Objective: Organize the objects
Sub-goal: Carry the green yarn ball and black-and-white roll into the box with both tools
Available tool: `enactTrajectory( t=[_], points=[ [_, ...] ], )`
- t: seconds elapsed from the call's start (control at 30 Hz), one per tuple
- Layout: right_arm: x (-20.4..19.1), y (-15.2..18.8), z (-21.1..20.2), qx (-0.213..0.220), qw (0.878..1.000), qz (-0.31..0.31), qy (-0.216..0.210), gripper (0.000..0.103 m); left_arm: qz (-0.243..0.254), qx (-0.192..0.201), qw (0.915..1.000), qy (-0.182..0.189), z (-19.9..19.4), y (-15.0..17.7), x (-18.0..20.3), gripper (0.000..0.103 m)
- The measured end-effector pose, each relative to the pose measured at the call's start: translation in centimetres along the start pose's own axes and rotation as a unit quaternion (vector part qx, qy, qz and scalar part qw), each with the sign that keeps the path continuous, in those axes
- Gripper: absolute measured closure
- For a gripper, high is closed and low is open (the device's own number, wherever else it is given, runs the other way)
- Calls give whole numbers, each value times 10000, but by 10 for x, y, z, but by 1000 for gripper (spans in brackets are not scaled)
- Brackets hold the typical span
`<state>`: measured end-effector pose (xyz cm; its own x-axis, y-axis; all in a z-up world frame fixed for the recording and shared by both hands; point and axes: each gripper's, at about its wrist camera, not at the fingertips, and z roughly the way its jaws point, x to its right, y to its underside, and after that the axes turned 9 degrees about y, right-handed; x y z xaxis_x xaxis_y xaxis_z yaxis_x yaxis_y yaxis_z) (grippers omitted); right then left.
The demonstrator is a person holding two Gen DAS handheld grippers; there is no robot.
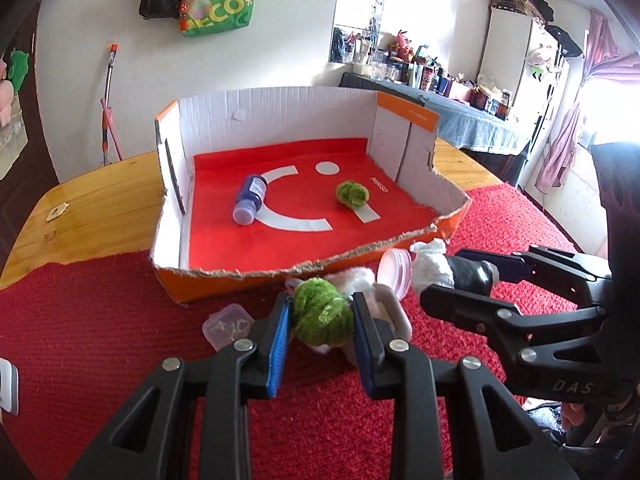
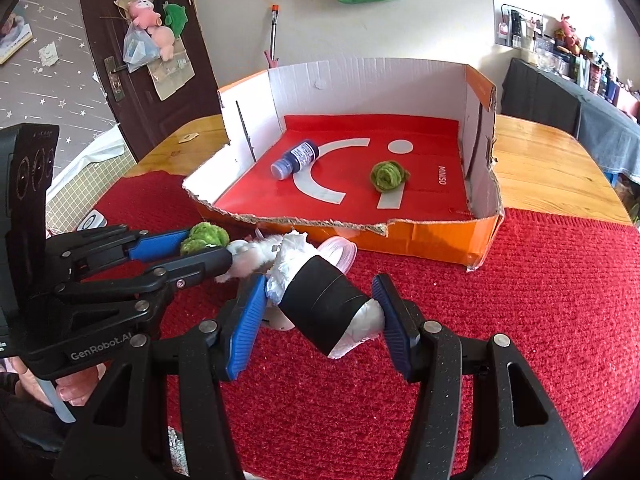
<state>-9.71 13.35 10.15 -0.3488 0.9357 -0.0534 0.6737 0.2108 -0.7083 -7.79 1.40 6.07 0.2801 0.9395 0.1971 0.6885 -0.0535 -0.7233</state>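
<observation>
My left gripper (image 1: 322, 318) is shut on a green fuzzy ball (image 1: 320, 316), held just above the red mat in front of the box; it also shows in the right wrist view (image 2: 204, 236). My right gripper (image 2: 320, 312) is shut on a black tube stuffed with white tissue (image 2: 324, 308), seen in the left wrist view (image 1: 468, 274) to the right of the left gripper. The cut-down orange cardboard box (image 1: 404, 136) has a red liner and holds a blue bottle (image 1: 250, 198) lying on its side and a second green fuzzy ball (image 1: 351, 194).
A pink lid (image 1: 394, 274), white fluffy items (image 1: 356, 280) and a small clear plastic case (image 1: 226, 326) lie on the red mat (image 1: 100, 340) before the box. The wooden table (image 1: 96, 208) extends behind. A white device (image 2: 92, 220) lies at the mat's left edge.
</observation>
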Motion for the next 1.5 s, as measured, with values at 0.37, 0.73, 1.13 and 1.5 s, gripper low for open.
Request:
enactTrajectory(
  t=[0.37, 0.73, 1.13, 1.5],
  points=[
    [0, -10, 0, 88, 10000, -3, -6, 50, -86, 47, 9999, -40, 0, -9, -12, 72],
    [-1, -18, 3, 111, 9999, -50, -38, 50, -97, 36, 9999, -7, 6, -19, -14, 72],
    [2, -27, 8, 81, 9999, -38, -83, 50, -156, -38, 9999, 38, 16, -34, -22, 72],
    [8, -44, 18, 32, 10000, -48, -71, 50, -229, -143, 9996, 44, 27, -46, -32, 72]
  ],
)
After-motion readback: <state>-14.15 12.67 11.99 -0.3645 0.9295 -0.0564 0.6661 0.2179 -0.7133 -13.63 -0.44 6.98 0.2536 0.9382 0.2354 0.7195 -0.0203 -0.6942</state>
